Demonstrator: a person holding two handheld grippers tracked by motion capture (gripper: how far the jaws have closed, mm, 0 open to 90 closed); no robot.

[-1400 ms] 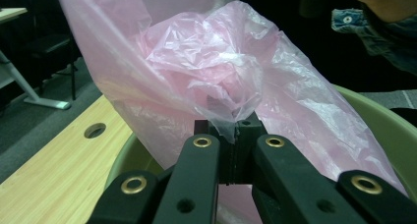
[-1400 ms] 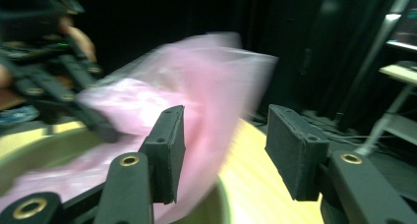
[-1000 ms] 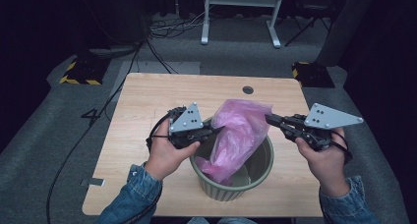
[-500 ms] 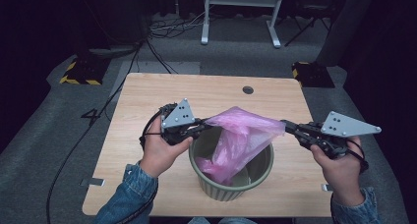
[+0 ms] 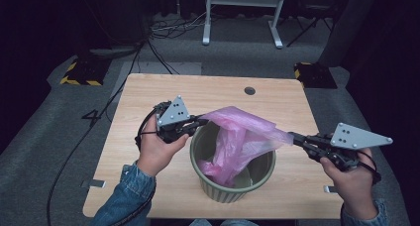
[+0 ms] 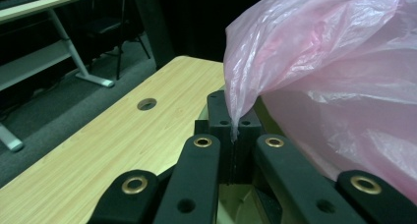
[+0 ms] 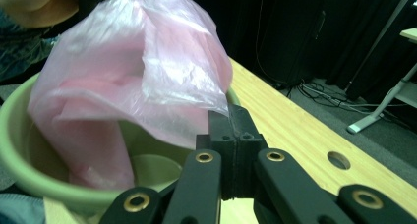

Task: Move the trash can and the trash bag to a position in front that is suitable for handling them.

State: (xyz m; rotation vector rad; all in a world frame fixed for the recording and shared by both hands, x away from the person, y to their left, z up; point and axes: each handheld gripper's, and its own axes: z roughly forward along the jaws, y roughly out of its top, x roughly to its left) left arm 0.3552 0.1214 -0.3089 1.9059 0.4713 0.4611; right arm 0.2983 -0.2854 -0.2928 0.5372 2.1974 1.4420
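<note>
While our left gripper [image 5: 198, 123] pinches one edge of the pink bag [image 5: 242, 141] at the green bin [image 5: 233, 179]'s near-left rim, our right gripper [image 5: 296, 138] clamps the opposite edge beyond the right rim, stretching the bag's mouth crosswise above the bin.

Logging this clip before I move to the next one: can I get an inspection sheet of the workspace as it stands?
Surface: light wooden table with a round hole near its far edge.
Job's things: green ribbed bin near the front edge; pink plastic bag stretched across its mouth, the lower part hanging inside.
Clutter: nothing seen.
Grippers: left tongs shut on one bag edge, right tongs shut on the opposite edge.
Cables: black cable trailing off the table's left side to the floor; loose cables on the floor beyond.
Surroundings: grey carpet, white desk frame, yellow-black striped blocks.
</note>
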